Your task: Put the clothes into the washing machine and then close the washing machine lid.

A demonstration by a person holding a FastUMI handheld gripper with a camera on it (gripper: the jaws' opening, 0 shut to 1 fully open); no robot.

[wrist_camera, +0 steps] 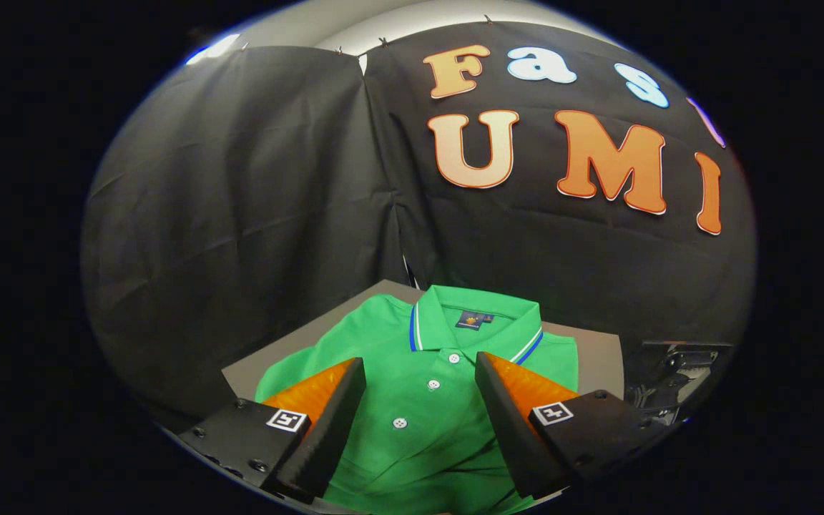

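Hidden parts: the polo shirt (pixel 423 400) is cut off below the fingers; its sleeves are covered by them.
Dark object beyond the right finger (pixel 677 379): too dim to be identified.
Materials: green knit fabric, striped collar, white buttons; grey flat table (pixel 598 357).
Gripper (pixel 419 375): held above the shirt, fingers set wide apart, nothing clamped; placket seen between them.

Your one camera rode on the gripper (pixel 420 372) and looked forward and down along its two spread fingers. It sat close above the green polo shirt (pixel 419 408) on the grey table (pixel 598 365), facing the booth's far black cloth wall (pixel 240 214).
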